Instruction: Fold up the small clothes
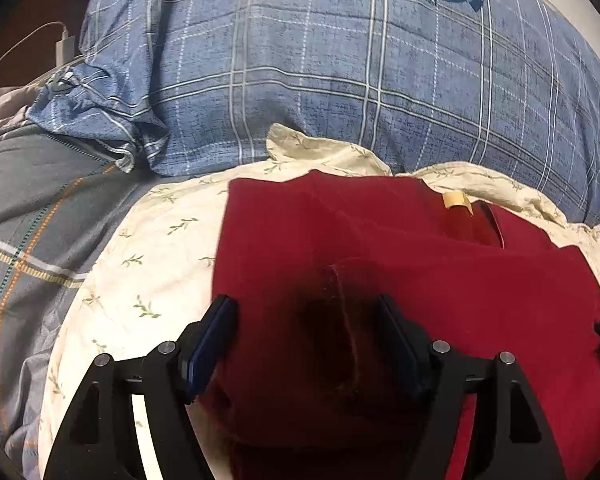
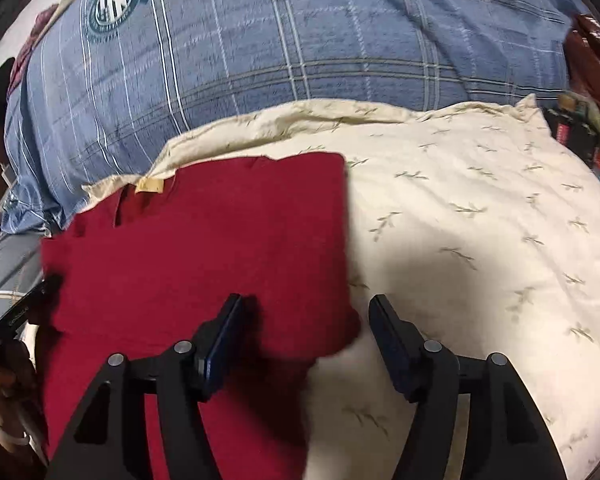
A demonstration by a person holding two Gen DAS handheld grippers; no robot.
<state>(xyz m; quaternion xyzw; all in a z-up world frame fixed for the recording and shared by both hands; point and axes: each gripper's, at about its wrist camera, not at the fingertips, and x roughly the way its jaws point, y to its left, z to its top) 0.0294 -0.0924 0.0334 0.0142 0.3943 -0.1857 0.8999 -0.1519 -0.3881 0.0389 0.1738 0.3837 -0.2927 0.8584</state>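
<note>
A dark red garment (image 1: 400,264) lies folded on a cream leaf-print pillow (image 1: 148,264), a tan neck label (image 1: 456,200) showing at its far edge. My left gripper (image 1: 306,312) is open, jaws wide apart, hovering low over the garment's near left part, over a sewn hem ridge. In the right wrist view the same garment (image 2: 204,232) lies left of centre on the pillow (image 2: 480,232). My right gripper (image 2: 304,308) is open, straddling the garment's right near corner: left finger over the cloth, right finger over bare pillow. Nothing is held.
A blue plaid quilt with a round green emblem (image 1: 340,60) lies behind the pillow, also in the right wrist view (image 2: 260,40). Grey plaid bedding (image 1: 32,220) lies left. A white charger and cable (image 1: 66,46) sit far left. Dark items (image 2: 576,132) lie far right.
</note>
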